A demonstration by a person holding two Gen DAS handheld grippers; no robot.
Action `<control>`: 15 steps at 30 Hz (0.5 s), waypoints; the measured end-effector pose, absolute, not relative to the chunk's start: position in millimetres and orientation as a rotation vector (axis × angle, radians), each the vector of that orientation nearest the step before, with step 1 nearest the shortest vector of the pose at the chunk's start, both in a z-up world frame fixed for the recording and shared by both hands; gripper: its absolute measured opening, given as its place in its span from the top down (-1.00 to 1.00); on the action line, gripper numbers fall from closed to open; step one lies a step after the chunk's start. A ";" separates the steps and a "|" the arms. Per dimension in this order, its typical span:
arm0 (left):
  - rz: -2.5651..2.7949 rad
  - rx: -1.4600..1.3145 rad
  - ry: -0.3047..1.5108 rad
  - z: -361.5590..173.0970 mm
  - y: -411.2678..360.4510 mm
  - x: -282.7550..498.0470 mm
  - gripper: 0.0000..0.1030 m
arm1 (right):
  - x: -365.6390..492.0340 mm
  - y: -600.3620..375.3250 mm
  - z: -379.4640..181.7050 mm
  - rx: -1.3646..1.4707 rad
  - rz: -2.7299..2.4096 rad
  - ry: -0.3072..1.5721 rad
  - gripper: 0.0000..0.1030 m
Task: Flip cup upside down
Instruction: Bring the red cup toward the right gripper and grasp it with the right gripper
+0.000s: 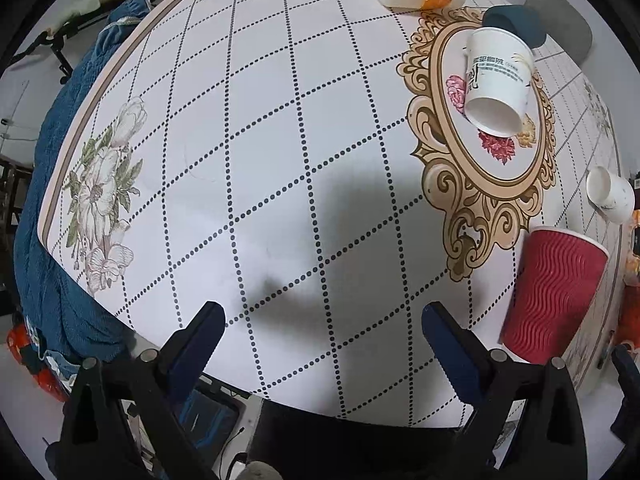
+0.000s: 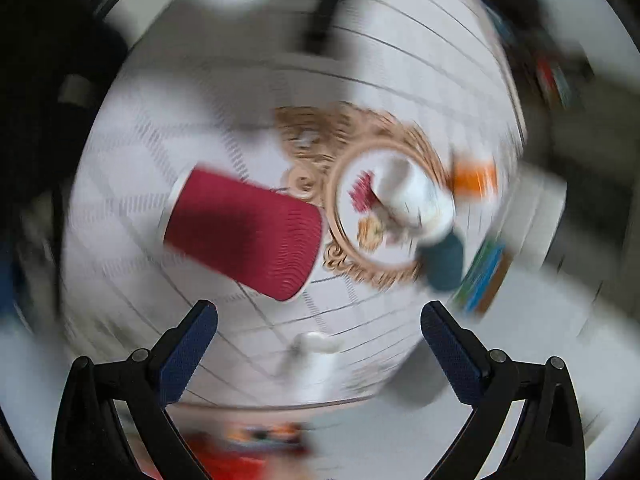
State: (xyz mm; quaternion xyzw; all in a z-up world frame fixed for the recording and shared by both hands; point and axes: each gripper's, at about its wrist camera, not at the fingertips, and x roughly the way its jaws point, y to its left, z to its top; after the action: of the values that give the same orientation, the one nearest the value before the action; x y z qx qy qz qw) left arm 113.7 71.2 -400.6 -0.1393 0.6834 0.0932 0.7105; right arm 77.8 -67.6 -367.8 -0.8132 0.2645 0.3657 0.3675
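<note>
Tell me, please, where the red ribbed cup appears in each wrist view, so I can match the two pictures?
Left wrist view: the red ribbed cup stands at the lower right, wide rim up, just beyond the right finger of the open left claw.
Right wrist view: the cup sits left of centre, blurred, beyond the open right claw.
Shared landmark: the gold oval medallion printed on the tablecloth, beside the cup.

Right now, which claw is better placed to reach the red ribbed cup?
Probably the right claw: the red ribbed cup lies almost straight ahead of its open fingers. For the left claw, it sits far off to one side.
</note>
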 end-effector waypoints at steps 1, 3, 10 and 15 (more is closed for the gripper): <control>0.208 -0.309 1.518 -401.7 70.8 113.5 -0.96 | 70.0 -73.7 -374.5 -2.195 0.992 0.598 -1.00; 0.213 -0.306 1.520 -404.2 70.5 113.1 -0.96 | 61.7 -83.8 -383.8 -2.342 1.071 0.461 -1.00; 0.217 -0.305 1.537 -421.2 61.2 113.2 -0.96 | 49.0 -108.4 -410.2 -2.653 1.256 0.043 -1.00; 0.224 -0.316 1.544 -433.3 62.2 113.1 -0.97 | 46.9 -118.0 -423.1 -2.753 1.373 -0.160 -1.00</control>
State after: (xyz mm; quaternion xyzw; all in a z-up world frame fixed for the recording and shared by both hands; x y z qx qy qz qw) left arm 113.1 62.2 -433.3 -0.1416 0.6930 0.1005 0.6997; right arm 46.9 -118.0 -423.1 -0.8933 -0.0520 0.4454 0.0304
